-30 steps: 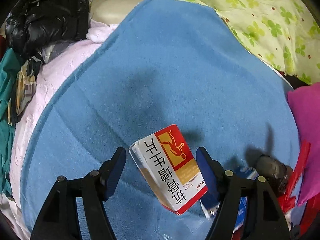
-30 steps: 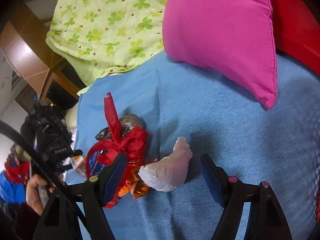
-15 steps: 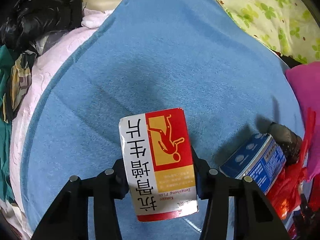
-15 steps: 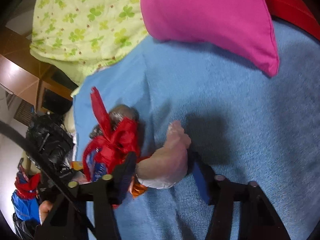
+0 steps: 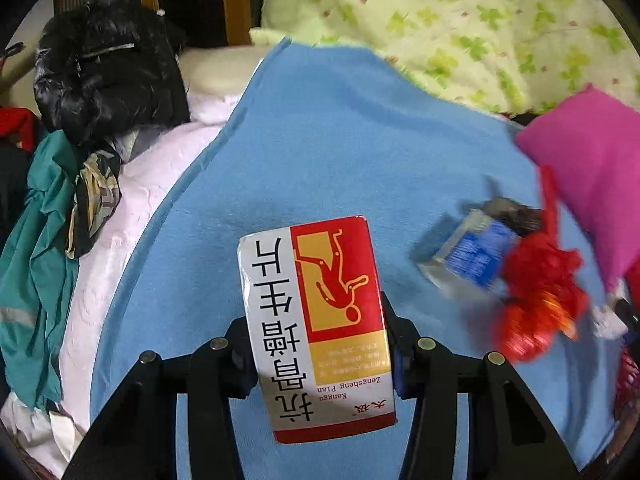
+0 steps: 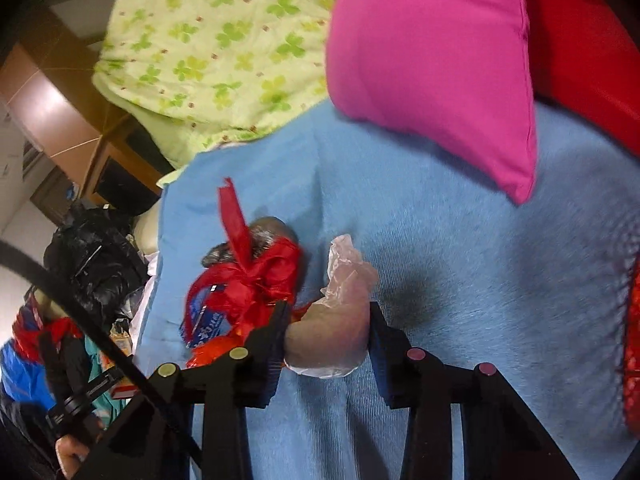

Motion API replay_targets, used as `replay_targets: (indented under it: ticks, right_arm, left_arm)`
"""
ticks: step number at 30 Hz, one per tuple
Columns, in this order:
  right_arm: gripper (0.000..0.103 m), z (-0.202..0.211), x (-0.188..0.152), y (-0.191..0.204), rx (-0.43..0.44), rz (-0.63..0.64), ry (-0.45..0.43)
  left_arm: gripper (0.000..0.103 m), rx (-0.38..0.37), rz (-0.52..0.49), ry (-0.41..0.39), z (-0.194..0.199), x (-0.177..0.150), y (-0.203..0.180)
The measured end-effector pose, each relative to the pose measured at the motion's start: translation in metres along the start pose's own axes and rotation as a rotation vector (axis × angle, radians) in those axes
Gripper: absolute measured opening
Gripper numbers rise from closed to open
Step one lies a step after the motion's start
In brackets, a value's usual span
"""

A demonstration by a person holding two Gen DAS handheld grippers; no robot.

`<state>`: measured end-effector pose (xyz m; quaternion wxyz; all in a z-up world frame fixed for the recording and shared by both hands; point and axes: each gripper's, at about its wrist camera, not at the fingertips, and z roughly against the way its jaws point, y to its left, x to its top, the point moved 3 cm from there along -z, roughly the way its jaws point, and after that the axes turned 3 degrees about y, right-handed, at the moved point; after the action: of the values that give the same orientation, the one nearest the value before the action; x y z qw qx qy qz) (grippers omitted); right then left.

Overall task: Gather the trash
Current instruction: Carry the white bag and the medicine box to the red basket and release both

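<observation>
Left tongs (image 5: 318,354) pinch a red-and-white box (image 5: 316,324); right tongs (image 6: 328,338), just closing, squeeze a crumpled glove (image 6: 332,332) left of them.

my left wrist view looks steeply down, close over the blue blanket (image 5: 360,152). my right wrist view faces the same blanket (image 6: 480,280) at a shallower tilt. both share the red bag (image 5: 536,280) (image 6: 256,280), pink cushion (image 5: 592,176) (image 6: 432,60) and green quilt (image 5: 460,20) (image 6: 208,60).

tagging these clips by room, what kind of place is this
Most likely a bedroom, seen over a bed: a blue blanket spread flat, a clover-print quilt bunched behind it, a pink pillow, and clothes heaped along the edge.
</observation>
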<state>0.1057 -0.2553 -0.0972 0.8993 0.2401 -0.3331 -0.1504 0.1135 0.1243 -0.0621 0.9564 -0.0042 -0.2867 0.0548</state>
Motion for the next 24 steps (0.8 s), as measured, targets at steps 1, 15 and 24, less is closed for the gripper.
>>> replay_targets:
  ticks: [1,15,24]
  right_arm:
    - [0.040,0.008,-0.002,0.002,0.011,0.009,-0.013]
    - [0.040,0.121,-0.028,0.017,0.080,0.143,-0.211]
    - [0.040,0.172,-0.039,0.014,0.008,0.211,-0.328]
  left_arm:
    - [0.051,-0.018,-0.007,-0.014,0.009,-0.006,-0.002]
    - [0.051,-0.089,-0.180,-0.203,0.111,-0.069,-0.098]
    - [0.051,-0.069,-0.323,-0.332,0.161,-0.084,-0.163]
